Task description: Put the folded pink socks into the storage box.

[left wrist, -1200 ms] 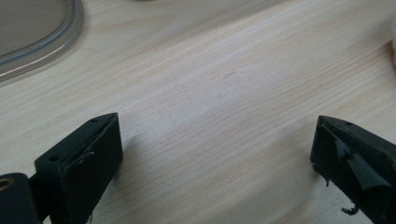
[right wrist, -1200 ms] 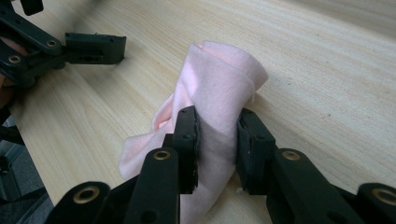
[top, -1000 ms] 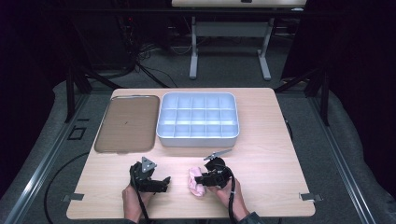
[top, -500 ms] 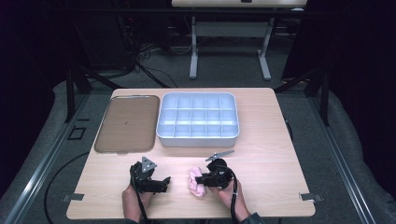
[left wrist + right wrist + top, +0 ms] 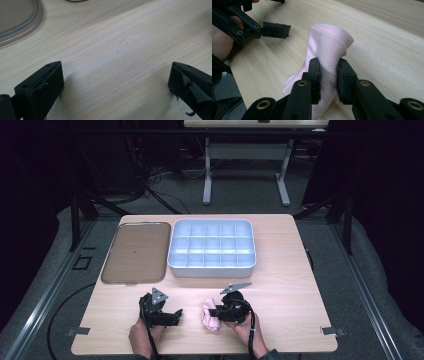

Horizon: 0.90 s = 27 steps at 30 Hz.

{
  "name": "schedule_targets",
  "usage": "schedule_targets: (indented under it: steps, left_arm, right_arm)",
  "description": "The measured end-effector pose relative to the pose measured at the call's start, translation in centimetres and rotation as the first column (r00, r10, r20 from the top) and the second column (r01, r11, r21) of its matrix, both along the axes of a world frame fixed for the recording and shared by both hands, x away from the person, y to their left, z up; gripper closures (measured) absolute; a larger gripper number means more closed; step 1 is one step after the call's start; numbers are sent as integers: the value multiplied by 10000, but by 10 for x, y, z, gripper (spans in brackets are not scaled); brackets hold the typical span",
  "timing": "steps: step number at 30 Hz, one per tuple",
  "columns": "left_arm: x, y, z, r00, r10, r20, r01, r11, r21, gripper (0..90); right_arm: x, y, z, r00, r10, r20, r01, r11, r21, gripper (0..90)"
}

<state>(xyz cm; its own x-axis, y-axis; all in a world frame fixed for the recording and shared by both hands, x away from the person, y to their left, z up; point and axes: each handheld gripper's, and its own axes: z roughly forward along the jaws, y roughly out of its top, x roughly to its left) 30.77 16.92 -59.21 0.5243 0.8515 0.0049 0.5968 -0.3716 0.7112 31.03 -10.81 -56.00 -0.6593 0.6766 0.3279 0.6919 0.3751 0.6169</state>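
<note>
The table (image 5: 280,270) is pale wood with a fine straight grain and rounded corners, standing on grey carpet (image 5: 360,270) in a dark room. Beyond its far edge stands a second table's white frame (image 5: 207,175), with black cables (image 5: 160,195) lying loose on the floor near it. Small grey brackets sit at the near corners of the table.

At the far left of the table lies a flat brown tray (image 5: 132,252) with a clear rim, and just beside it on the right a white bin (image 5: 212,247) split into rows of small compartments.

Near the front edge, the right claw (image 5: 329,75) is pinching a pink cloth (image 5: 329,46), its jaws pressed on a bunched fold so the cloth stands up from the wood. In the high view the cloth (image 5: 210,315) lies just left of the right claw (image 5: 220,312).

The left claw (image 5: 115,82) is spread wide, low over bare wood, with the tray's rim at the upper left of its view. In the high view the left claw (image 5: 170,315) is near the cloth but apart from it.
</note>
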Motion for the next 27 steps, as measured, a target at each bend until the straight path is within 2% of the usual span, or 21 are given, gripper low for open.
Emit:
schedule_targets:
  steps: [11,23,27]
  left_arm:
    - [0,-1,0,10000,-89,28,89,10000,-19,3]
    - [0,-1,0,9999,-112,45,112,9999,-21,2]
    - [0,-1,0,9999,-114,45,114,9999,-16,3]
  right_arm:
    - [-3,-13,16,9969,-347,711,330,9991,259,754]
    - [-3,-27,25,9928,-620,1022,600,9979,231,754]
    - [-2,-34,29,9893,-908,1142,874,9956,345,753]
